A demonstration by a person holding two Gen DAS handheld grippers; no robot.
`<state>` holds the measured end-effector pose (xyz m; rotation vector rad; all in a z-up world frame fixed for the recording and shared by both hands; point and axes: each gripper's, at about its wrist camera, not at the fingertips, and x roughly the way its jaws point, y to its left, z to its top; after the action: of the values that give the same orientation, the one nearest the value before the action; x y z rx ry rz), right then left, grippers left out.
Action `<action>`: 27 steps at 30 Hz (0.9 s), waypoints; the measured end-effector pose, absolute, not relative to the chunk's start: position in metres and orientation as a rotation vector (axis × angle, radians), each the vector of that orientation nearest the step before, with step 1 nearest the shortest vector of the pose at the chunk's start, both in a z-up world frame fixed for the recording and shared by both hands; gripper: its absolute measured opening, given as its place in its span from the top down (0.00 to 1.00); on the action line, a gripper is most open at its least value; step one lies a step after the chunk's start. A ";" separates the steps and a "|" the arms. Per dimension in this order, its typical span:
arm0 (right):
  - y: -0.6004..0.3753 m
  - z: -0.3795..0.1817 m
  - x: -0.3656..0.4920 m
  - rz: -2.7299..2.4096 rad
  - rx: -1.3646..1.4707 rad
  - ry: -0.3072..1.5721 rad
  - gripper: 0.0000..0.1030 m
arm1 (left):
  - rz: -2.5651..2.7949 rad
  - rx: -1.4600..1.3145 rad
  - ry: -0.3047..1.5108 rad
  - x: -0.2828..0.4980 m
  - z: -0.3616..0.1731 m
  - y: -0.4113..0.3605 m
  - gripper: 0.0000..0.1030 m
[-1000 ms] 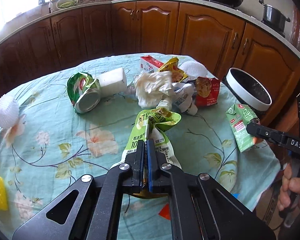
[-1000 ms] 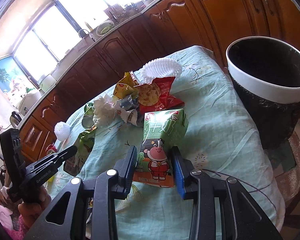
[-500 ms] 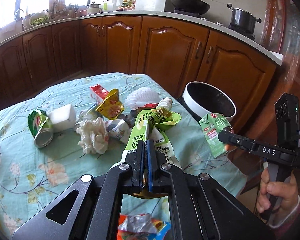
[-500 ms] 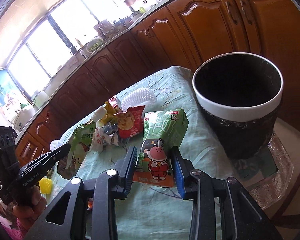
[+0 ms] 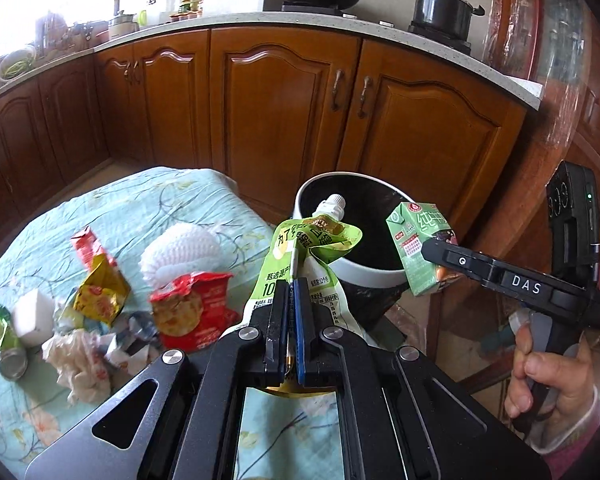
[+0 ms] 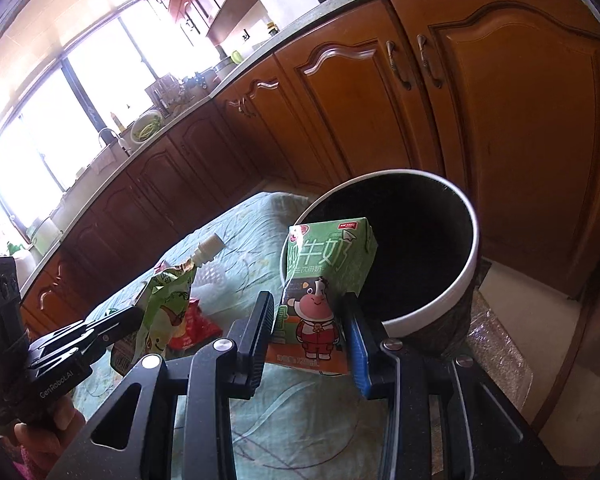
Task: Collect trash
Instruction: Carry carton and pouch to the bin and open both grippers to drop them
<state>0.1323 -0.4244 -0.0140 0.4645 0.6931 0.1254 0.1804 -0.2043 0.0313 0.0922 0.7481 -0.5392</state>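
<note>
Both grippers (pouch (image 5: 300,264), carton (image 6: 324,280)) reached bin (image 6: 470,280) — gripped.

The left gripper (image 5: 291,292) points forward and downward, and its two fingers (image 5: 279,312) are pressed almost together, with only a thin pouch (image 5: 300,252) clamped between them. The right gripper (image 6: 308,320) also points downward at a slant; its fingers (image 6: 260,328) stand partly apart and press on both sides of a milk carton (image 6: 324,276). In the left wrist view, the right gripper comes in from 3 o'clock, and the person's right hand (image 5: 548,372) is closed around its handle at 4 o'clock, with a pink sleeve at the wrist. In the right wrist view, the left hand (image 6: 44,432) holds its handle at 8 o'clock.
</note>
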 end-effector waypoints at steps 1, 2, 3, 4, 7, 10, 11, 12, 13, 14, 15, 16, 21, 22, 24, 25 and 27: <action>-0.430 -0.012 0.136 0.115 0.461 0.692 0.65 | -0.544 0.105 0.749 0.186 0.032 -0.213 0.98; -0.435 -0.011 0.141 0.104 0.458 0.691 0.65 | -0.550 0.120 0.747 0.191 0.034 -0.222 0.98; -0.441 -0.011 0.145 0.095 0.458 0.692 0.65 | -0.556 0.133 0.744 0.195 0.035 -0.230 0.98; -0.445 -0.011 0.149 0.088 0.460 0.695 0.65 | -0.558 0.148 0.744 0.200 0.036 -0.238 0.98; -0.456 -0.014 0.161 0.071 0.460 0.707 0.65 | -0.579 0.170 0.759 0.214 0.037 -0.259 0.98; -0.463 -0.022 0.174 0.073 0.478 0.738 0.65 | -0.586 0.204 0.780 0.232 0.034 -0.283 0.98; -0.464 -0.025 0.177 0.072 0.476 0.748 0.65 | -0.586 0.213 0.793 0.238 0.031 -0.290 0.98; -0.464 -0.027 0.180 0.069 0.471 0.756 0.65 | -0.588 0.222 0.806 0.244 0.028 -0.298 0.98; -0.465 -0.029 0.183 0.068 0.465 0.763 0.65 | -0.588 0.228 0.817 0.249 0.025 -0.304 0.98; -0.465 -0.032 0.185 0.066 0.461 0.772 0.65 | -0.585 0.239 0.826 0.253 0.022 -0.311 0.98; -0.466 -0.034 0.188 0.065 0.459 0.781 0.65 | -0.582 0.252 0.835 0.257 0.019 -0.317 0.98; -0.467 -0.036 0.195 0.063 0.455 0.790 0.65 | -0.583 0.260 0.842 0.261 0.017 -0.321 0.98; -0.474 -0.047 0.205 0.054 0.456 0.825 0.65 | -0.579 0.318 0.874 0.272 0.004 -0.338 0.98; -0.475 -0.048 0.206 0.053 0.455 0.828 0.65 | -0.578 0.328 0.875 0.274 0.002 -0.339 0.97; -0.476 -0.051 0.208 0.050 0.457 0.835 0.65 | -0.577 0.339 0.881 0.276 -0.002 -0.344 0.97; -0.478 -0.053 0.209 0.049 0.458 0.839 0.65 | -0.579 0.339 0.886 0.277 -0.004 -0.347 0.97; -0.478 -0.056 0.209 0.047 0.461 0.846 0.65 | -0.579 0.341 0.894 0.281 -0.006 -0.350 0.97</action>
<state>0.2093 -0.4785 -0.0558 0.4613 0.8459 0.0469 0.2811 -0.3495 -0.0063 0.3405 0.8936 -0.5790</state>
